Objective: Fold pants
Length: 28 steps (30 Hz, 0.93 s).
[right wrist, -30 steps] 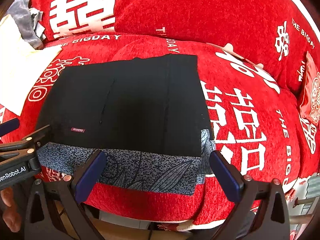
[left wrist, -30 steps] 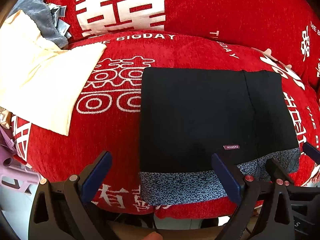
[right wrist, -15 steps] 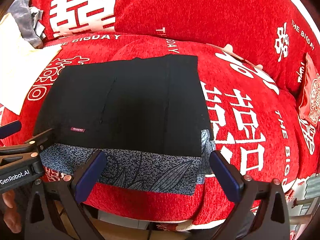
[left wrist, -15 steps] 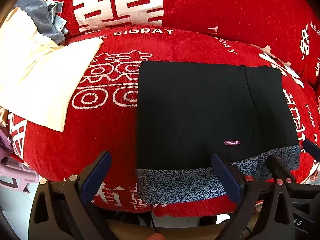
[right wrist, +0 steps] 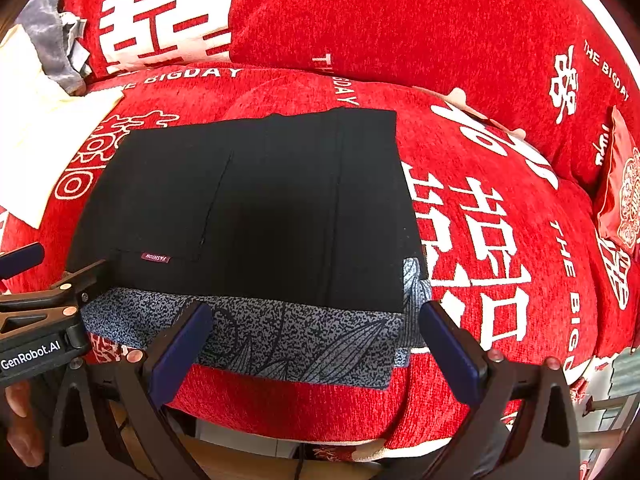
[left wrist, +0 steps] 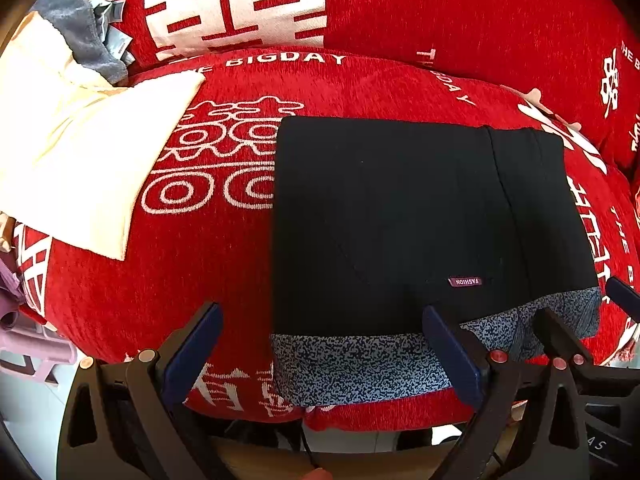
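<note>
The black pants (left wrist: 420, 220) lie folded into a flat rectangle on the red sofa seat, with a blue-speckled patterned band (left wrist: 360, 364) along the near edge and a small "FASHION" label (left wrist: 465, 281). They also show in the right wrist view (right wrist: 260, 200). My left gripper (left wrist: 320, 354) is open and empty, just in front of the near left part of the pants. My right gripper (right wrist: 316, 344) is open and empty, in front of the patterned band (right wrist: 304, 340). The other gripper shows at the edge of each view.
A cream cloth (left wrist: 80, 152) and a grey cloth (left wrist: 76, 44) lie at the far left of the red sofa (left wrist: 200, 280). A red cushion (right wrist: 620, 200) sits at the right. The sofa's front edge drops off below the grippers.
Both grippers have drawn back slightly from the pants and stay open. The pants have not moved.
</note>
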Motion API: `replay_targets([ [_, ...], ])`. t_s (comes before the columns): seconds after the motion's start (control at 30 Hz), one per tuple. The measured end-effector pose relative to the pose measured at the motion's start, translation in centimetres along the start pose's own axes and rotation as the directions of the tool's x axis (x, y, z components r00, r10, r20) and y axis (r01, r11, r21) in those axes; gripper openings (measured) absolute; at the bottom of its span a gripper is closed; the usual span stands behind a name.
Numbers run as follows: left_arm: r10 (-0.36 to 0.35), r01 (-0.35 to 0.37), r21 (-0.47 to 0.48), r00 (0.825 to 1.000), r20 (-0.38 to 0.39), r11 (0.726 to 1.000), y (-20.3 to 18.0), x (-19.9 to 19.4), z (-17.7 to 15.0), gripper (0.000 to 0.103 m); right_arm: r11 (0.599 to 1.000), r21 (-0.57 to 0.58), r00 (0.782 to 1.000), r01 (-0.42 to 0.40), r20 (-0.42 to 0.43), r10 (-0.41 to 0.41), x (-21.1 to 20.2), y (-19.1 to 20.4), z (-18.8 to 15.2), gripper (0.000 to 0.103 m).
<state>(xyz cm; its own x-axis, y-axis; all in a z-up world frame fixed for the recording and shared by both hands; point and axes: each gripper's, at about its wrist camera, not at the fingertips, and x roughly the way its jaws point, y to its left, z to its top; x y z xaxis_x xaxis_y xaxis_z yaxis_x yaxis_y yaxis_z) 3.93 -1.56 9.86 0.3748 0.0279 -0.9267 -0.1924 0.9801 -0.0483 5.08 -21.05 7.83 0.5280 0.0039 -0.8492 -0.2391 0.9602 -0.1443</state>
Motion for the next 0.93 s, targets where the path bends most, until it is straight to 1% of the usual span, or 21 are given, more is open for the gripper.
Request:
replay_targets([
  [0.63, -0.007, 0.008, 0.013, 1.000, -0.011, 1.000, -0.2, 0.2, 0.1, 0.100, 1.000, -0.003, 1.000, 0.000, -0.003, 0.000, 0.0, 0.1, 0.0, 0.103],
  [0.77, -0.013, 0.013, 0.008, 1.000, -0.001, 1.000, 0.0, 0.1, -0.1, 0.100, 1.000, -0.002, 1.000, -0.004, -0.006, 0.004, 0.1, -0.2, -0.1, 0.103],
  [0.87, -0.011, 0.011, 0.014, 1.000, 0.007, 1.000, 0.0, 0.1, -0.5, 0.100, 1.000, 0.012, 1.000, -0.011, -0.016, 0.011, 0.4, -0.6, -0.6, 0.103],
  [0.93, 0.003, -0.004, 0.023, 1.000, 0.013, 1.000, 0.2, 0.2, -1.1, 0.100, 0.999, 0.038, 1.000, -0.003, -0.029, 0.004, 0.7, -0.8, -1.3, 0.103],
])
